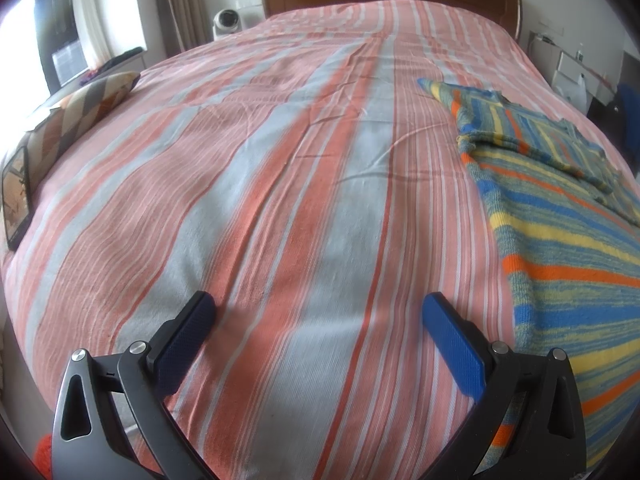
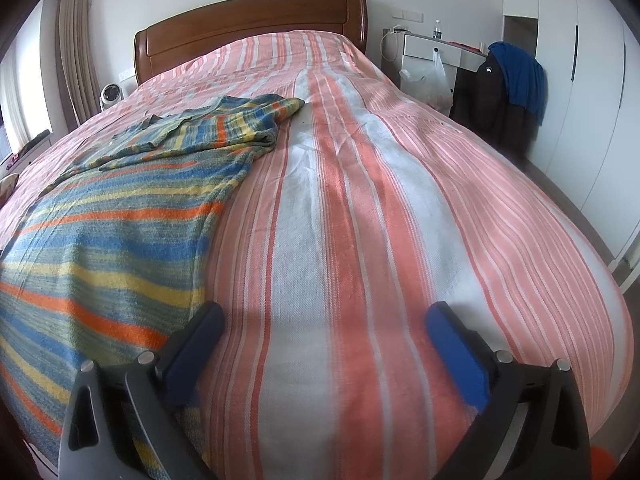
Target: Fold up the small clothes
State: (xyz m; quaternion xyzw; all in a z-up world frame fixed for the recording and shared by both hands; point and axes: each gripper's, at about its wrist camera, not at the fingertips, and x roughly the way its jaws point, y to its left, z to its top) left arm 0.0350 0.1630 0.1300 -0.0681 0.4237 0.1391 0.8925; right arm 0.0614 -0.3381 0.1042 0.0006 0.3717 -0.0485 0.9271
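Observation:
A knitted garment with blue, yellow, orange and green stripes (image 1: 560, 232) lies spread on the bed, its far end folded over. It fills the right side of the left wrist view and the left side of the right wrist view (image 2: 112, 220). My left gripper (image 1: 320, 312) is open and empty, low over the bedspread, just left of the garment's near edge. My right gripper (image 2: 326, 320) is open and empty, just right of the garment's near edge; its left finger (image 2: 196, 340) overlaps the garment's hem.
The bed has a pink, orange and grey striped cover (image 1: 280, 200) and a wooden headboard (image 2: 248, 24). A patterned pillow (image 1: 80, 108) and a framed picture (image 1: 16, 196) lie at the bed's left edge. A nightstand (image 2: 432, 50), plastic bag and chair with dark clothes (image 2: 508, 88) stand right.

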